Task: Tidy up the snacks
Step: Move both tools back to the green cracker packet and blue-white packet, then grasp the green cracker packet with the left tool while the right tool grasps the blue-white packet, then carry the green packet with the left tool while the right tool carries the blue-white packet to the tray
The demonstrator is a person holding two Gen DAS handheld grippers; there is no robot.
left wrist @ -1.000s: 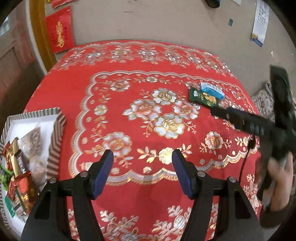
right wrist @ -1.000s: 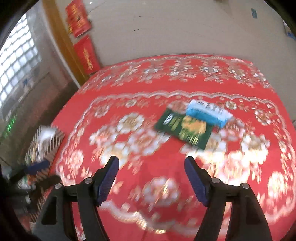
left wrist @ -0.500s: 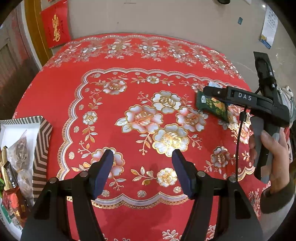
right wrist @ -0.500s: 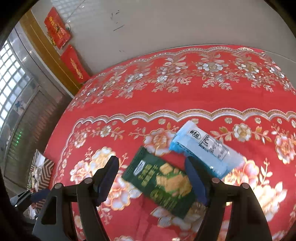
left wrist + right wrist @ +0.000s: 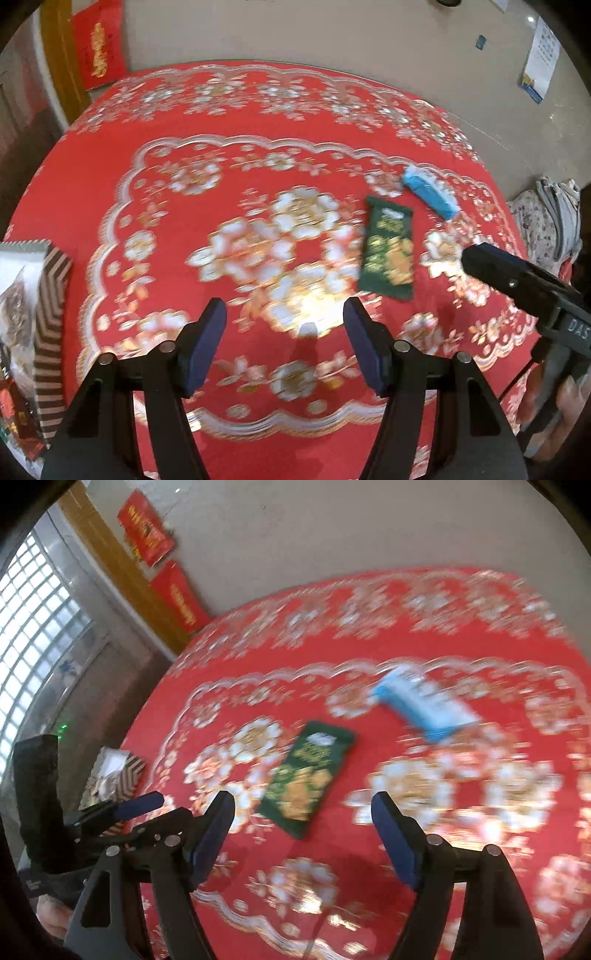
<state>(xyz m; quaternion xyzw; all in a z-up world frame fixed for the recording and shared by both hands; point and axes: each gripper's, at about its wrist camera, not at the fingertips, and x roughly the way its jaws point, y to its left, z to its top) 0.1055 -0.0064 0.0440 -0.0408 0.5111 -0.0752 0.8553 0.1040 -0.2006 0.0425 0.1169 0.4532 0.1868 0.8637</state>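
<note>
Risk of right gripper (image 5: 301, 834), jaws opening and empty, skidding green snack packet (image 5: 308, 775) across slick tabletop (image 5: 369, 886); left gripper (image 5: 284, 347) half-open, empty

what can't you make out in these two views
- Green packet: print unreadable, motion blur in both views.
- Blue packet: label smeared by blur in the right wrist view.
- Striped box: cut off by the left wrist view's left edge; contents only partly seen.
- Right claw in the left wrist view: only its body shows, cut off at the right edge.
</note>
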